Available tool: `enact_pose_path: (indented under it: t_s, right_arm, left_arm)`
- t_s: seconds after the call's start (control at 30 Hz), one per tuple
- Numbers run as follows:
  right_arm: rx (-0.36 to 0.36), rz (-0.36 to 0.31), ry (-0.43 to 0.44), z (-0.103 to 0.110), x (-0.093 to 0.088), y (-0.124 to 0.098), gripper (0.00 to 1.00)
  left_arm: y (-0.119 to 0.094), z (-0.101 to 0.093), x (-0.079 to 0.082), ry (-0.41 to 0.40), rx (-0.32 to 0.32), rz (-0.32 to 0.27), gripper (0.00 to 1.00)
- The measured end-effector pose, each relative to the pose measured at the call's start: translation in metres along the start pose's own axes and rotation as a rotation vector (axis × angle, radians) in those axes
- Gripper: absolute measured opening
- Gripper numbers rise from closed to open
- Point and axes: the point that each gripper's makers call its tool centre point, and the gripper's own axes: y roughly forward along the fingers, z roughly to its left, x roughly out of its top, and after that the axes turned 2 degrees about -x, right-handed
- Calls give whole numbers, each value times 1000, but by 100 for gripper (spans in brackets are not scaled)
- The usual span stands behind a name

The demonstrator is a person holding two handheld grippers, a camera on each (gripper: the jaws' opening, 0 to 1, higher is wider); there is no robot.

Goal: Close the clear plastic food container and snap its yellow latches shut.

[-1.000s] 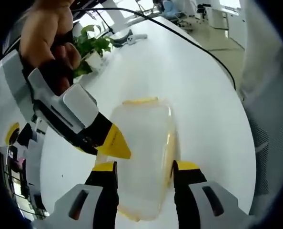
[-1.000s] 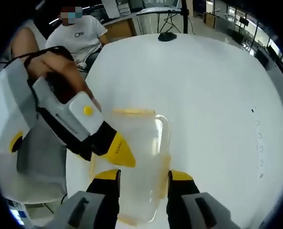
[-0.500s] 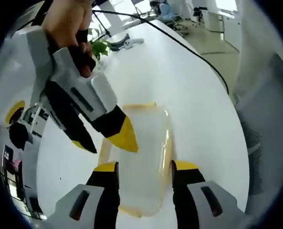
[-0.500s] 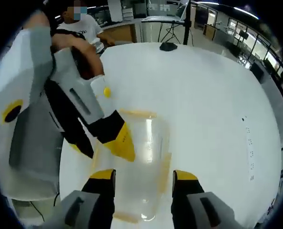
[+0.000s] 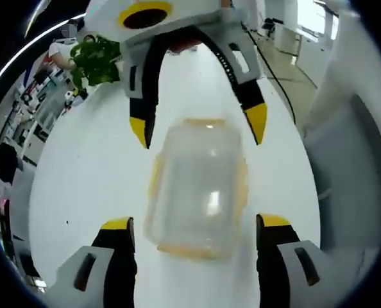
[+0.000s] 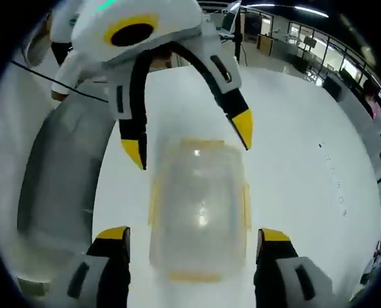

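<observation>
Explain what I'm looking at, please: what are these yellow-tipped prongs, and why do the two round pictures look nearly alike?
No robot here: a person holds a two-pronged gripper in each hand, each carrying its own fisheye camera. In the left gripper view, the left gripper rises from the bottom and the right gripper faces it from the top. The right gripper view mirrors that: right gripper below, left gripper above. Between them, on the white table, lies a clear plastic food container with yellow latches. Both grippers are open, one at each end of it; neither holds it.

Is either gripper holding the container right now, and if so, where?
Neither. Both the left gripper and right gripper stand open, jaws apart from the clear container.
</observation>
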Motion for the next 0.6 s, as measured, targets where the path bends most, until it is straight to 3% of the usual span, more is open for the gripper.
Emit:
enact_pose_path:
  t_s: [0.17,0.23,0.33,0.43,0.6]
  right_arm:
    - [-59,42,9,-3,-15,9,91]
    - [-93,53,22,-8,-19,14,91]
    - [-116,60,20,-12,-22,19,86]
    - [-129,56,19,-13,-23,21,74]
    - [-122,29,12,-12,-22,22,73]
  left_arm:
    - [17,-1,0,12,-35,5,85]
    - [24,-2,-7,60,-40,48,87]
    - [32,-3,-13,63,-54,63,87]
    - [38,-6,-17,51,-66,73,83]
    - [36,-5,-19,55,-38,51,79]
